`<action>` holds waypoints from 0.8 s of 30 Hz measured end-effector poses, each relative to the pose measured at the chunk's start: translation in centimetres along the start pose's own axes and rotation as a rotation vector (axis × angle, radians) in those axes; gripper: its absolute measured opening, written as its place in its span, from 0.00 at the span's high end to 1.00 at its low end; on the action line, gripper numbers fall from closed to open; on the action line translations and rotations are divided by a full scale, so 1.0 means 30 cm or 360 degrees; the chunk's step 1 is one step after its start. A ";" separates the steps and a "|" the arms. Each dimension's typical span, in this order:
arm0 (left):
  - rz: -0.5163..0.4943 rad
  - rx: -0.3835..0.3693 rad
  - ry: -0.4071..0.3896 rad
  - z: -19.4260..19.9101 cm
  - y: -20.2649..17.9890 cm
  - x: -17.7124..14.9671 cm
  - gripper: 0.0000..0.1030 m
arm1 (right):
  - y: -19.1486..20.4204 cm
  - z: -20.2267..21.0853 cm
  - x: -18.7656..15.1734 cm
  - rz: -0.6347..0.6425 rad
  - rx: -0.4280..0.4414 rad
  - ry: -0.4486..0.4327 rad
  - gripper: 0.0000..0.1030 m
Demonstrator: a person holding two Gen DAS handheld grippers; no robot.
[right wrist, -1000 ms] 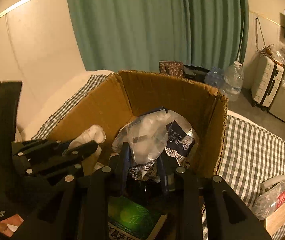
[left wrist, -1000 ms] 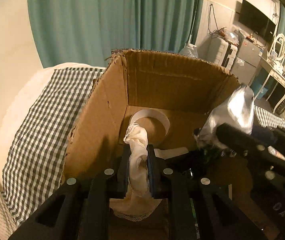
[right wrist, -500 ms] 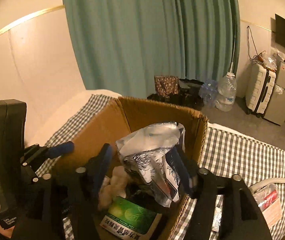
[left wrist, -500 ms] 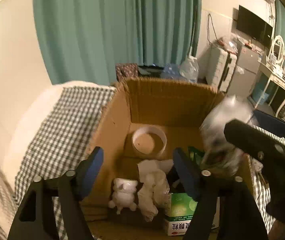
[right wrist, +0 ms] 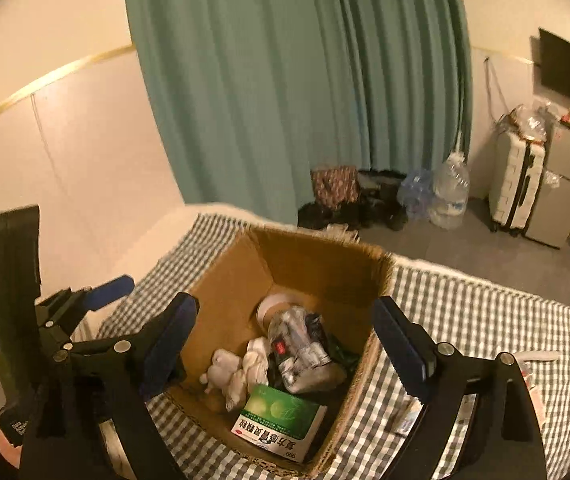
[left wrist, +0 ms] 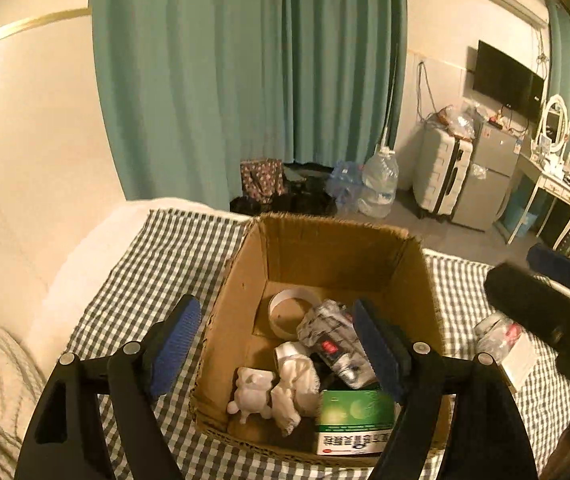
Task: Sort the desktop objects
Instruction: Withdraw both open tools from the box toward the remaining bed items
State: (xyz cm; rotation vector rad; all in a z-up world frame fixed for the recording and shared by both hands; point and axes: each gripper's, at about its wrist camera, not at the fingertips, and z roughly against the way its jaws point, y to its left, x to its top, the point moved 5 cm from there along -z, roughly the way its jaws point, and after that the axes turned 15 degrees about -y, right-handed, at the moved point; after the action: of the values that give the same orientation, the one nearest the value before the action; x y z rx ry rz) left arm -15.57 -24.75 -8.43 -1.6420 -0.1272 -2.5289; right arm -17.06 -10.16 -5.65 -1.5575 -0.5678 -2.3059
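Cardboard box (left wrist: 325,256): holds tape roll (left wrist: 291,312), partly hidden behind foil bag (left wrist: 335,344). Green carton (left wrist: 355,426), near corner, half-obscured. Left gripper (left wrist: 277,348), right gripper (right wrist: 285,344): fingers wide, empty.

The right hand-held gripper (right wrist: 283,344) hangs spread wide above an open cardboard box (right wrist: 317,248) on a checked bedspread (right wrist: 485,312). Inside, a crumpled foil bag (right wrist: 305,354) sits at centre, a green medicine carton (right wrist: 281,420) at 6 o'clock, a white figurine (right wrist: 221,368) at 9 o'clock.
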 end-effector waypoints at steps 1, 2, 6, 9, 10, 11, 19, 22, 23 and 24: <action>-0.0003 -0.0003 -0.0013 0.016 -0.010 0.010 0.21 | -0.007 0.028 0.014 -0.0003 -0.0013 -0.0040 0.12; -0.0008 -0.0011 -0.0032 0.034 -0.022 0.024 0.21 | -0.016 0.053 0.033 -0.0006 -0.0025 -0.0080 0.12; -0.0020 -0.0040 -0.0099 0.099 -0.066 0.075 0.21 | -0.041 0.153 0.092 -0.0012 -0.0068 -0.0208 0.12; -0.0029 -0.0062 -0.0158 0.154 -0.108 0.117 0.17 | -0.065 0.230 0.128 -0.0006 -0.0110 -0.0284 0.11; -0.0033 -0.0069 -0.0178 0.172 -0.122 0.130 0.15 | -0.073 0.251 0.139 -0.0004 -0.0121 -0.0306 0.10; -0.0035 -0.0075 -0.0195 0.187 -0.133 0.141 0.14 | -0.083 0.278 0.151 -0.0006 -0.0140 -0.0330 0.09; -0.0068 -0.0106 -0.0355 0.325 -0.250 0.232 0.00 | -0.158 0.504 0.232 0.0018 -0.0233 -0.0536 0.00; -0.0046 -0.0138 -0.0371 0.361 -0.288 0.247 0.00 | -0.185 0.580 0.247 0.0049 -0.0288 -0.0568 0.00; -0.0041 -0.0144 -0.0385 0.376 -0.303 0.252 0.00 | -0.198 0.604 0.252 0.0065 -0.0324 -0.0574 0.00; -0.0041 -0.0150 -0.0401 0.389 -0.316 0.256 0.00 | -0.209 0.625 0.255 0.0075 -0.0347 -0.0584 0.00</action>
State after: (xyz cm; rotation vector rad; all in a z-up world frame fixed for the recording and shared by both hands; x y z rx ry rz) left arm -9.53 -14.20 3.31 -2.0025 -0.0535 -2.3683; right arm -7.51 4.13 6.75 -2.0952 -0.3640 -2.1151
